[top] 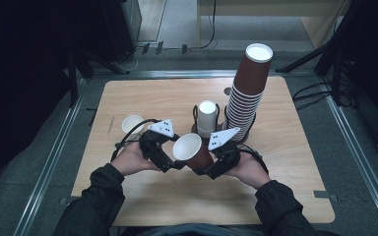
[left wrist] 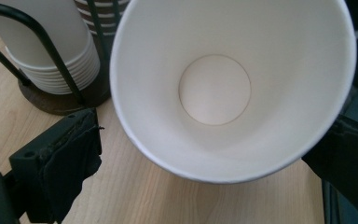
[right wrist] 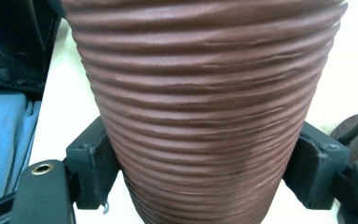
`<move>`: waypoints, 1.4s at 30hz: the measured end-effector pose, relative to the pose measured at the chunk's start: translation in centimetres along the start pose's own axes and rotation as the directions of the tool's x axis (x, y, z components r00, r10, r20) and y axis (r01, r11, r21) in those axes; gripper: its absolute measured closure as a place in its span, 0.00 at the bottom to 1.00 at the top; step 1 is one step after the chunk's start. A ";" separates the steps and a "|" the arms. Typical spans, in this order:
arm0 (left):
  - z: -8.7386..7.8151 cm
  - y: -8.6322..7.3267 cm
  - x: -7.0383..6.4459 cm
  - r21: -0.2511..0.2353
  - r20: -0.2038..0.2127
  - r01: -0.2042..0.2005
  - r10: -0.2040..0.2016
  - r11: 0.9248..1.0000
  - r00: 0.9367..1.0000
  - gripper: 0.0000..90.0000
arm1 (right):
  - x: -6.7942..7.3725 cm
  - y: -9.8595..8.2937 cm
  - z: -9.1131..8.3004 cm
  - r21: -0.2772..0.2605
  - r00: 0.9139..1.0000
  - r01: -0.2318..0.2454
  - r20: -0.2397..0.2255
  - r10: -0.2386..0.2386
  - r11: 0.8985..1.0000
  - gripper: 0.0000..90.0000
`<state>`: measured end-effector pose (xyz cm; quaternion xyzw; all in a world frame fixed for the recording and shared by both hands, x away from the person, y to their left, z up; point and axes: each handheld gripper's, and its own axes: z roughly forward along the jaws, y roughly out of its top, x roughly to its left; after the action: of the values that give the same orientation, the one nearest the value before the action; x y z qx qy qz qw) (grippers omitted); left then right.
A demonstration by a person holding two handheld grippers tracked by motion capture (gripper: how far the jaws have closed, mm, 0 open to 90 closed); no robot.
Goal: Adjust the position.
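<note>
My right claw [top: 207,169] is clamped on the brown ribbed cup [top: 193,152], one pad pressed against each side of its lower body, and the cup hangs tilted above the near middle of the counter [top: 285,196], mouth turned toward my left. My left claw [top: 174,164] sits spread just at that white rim; one pad [left wrist: 70,163] is clear of it, and I cannot tell whether the other side touches, so I call it wide open with nothing gripped.

This cup should be feather-light and thin-walled: paper, so it will dent if I squeeze hard. The ridges give good bite, so slipping is unlikely. The lower body, where I have it, is the stiffer place; the rolled rim is the other firm spot, and the mid-wall is the soft part to avoid.

Room-wise, the wire cup rack [top: 197,129] with its white cup stack [top: 207,118] stands just behind, and the tall brown cup stack [top: 246,91] leans beside it, looking easy to topple. A lone white cup [top: 132,124] sits to the left. Open counter lies toward me and out right, well short of the edge.
</note>
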<state>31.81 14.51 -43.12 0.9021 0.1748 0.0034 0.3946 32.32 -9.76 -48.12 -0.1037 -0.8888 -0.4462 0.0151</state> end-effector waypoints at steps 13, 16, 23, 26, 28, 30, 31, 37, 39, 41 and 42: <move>1.3 0.5 -0.5 -0.111 0.037 0.025 -0.021 0.993 0.999 0.00 | -0.1 0.1 -0.3 -0.063 1.000 -0.002 -0.006 0.002 0.998 0.24; 1.6 0.8 -0.7 -0.126 0.028 0.027 -0.023 0.992 0.999 0.00 | -0.1 0.2 -0.2 -0.073 1.000 0.003 -0.010 -0.003 0.997 0.24; 1.7 1.0 -0.5 -0.180 0.051 0.086 -0.078 0.980 0.996 0.00 | 0.0 0.3 -0.2 -0.083 1.000 -0.007 -0.015 0.006 0.997 0.24; 1.7 0.9 -0.6 -0.202 0.046 0.090 -0.082 0.975 0.996 0.05 | -0.1 0.2 -0.2 -0.085 1.000 -0.014 -0.014 0.013 0.996 0.24; 1.6 1.0 -0.6 -0.205 0.039 0.080 -0.073 0.975 0.997 0.06 | -0.1 0.2 -0.3 -0.090 1.000 -0.020 -0.020 0.018 0.996 0.24; 1.5 1.0 -0.6 -0.204 0.038 0.076 -0.070 0.976 0.997 0.07 | -0.1 0.2 -0.3 -0.092 1.000 -0.016 -0.017 0.015 0.996 0.24; 1.5 0.9 -0.6 -0.201 0.038 0.076 -0.070 0.977 0.997 0.08 | -0.1 0.3 -0.3 -0.090 1.000 -0.017 -0.018 0.016 0.996 0.24; 1.4 0.8 -0.3 -0.190 0.052 0.100 -0.092 0.977 0.994 0.10 | -0.2 0.2 -0.2 -0.081 0.998 -0.049 -0.037 0.047 0.995 0.23; 1.2 0.7 -0.1 -0.189 0.044 0.112 -0.105 0.976 0.993 0.10 | -0.1 0.2 -0.2 -0.079 0.999 -0.045 -0.025 0.043 0.996 0.20; 1.0 0.6 0.1 -0.190 0.037 0.119 -0.114 0.974 0.993 0.10 | -0.2 0.3 -0.2 -0.076 0.999 -0.049 -0.012 0.048 0.996 0.17; 0.8 0.5 0.1 -0.190 0.031 0.119 -0.115 0.975 0.993 0.10 | -0.3 0.2 -0.3 -0.071 0.998 -0.061 -0.008 0.060 0.996 0.17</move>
<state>32.21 13.66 -43.34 0.8481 0.2226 -0.0122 0.4807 32.63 -9.89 -47.83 -0.1299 -0.8688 -0.4770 0.0275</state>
